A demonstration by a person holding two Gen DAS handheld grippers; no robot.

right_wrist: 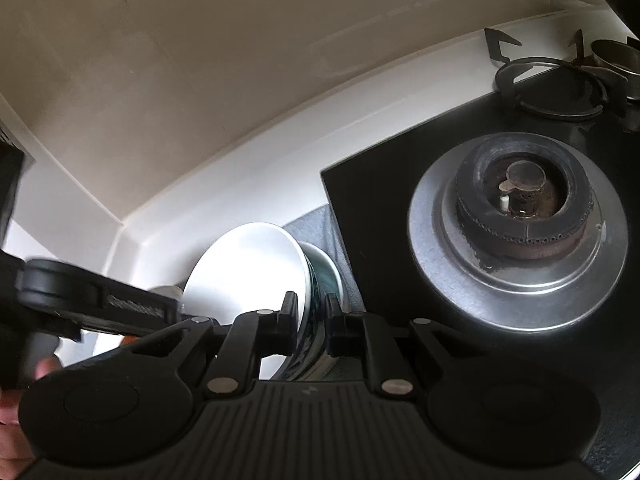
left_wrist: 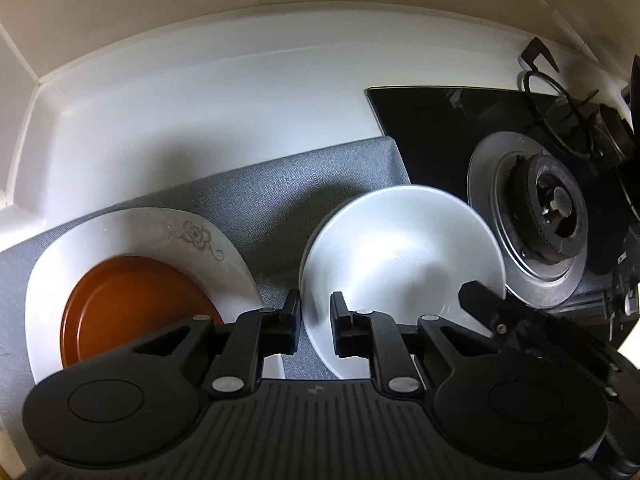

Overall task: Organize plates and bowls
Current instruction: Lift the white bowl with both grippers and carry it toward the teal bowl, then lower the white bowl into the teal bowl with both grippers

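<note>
L claw (left_wrist: 315,326) straddles the near-left rim of the white bowl (left_wrist: 400,248); one finger outside the wall, one inside, both close on the rim, so it reads as clamped on the bowl. R claw (right_wrist: 311,326) has its fingers either side of the dark-patterned bowl's (right_wrist: 320,280) wall, also clamped; in the R wrist view the white bowl is tilted and sits against or inside the patterned one, can't tell which.

Grey mat (left_wrist: 260,196) covers the desk (left_wrist: 200,112) under the dishes; on its left a white plate w/ flower print (left_wrist: 192,236), and an orange plate (left_wrist: 136,308) lying on top of it; apart from the white bowl, mat showing between.

Right of the bowls: black glass hob (right_wrist: 384,184), its edge just beside them; gas burner (right_wrist: 520,216) on a silver ring, near the bowls; loose pan support (right_wrist: 548,92) at far right; wall behind. R claw shows in the L view at the bowl's right rim.

Count: 2 bowls, 2 plates, 1 burner seen, 2 claws.
</note>
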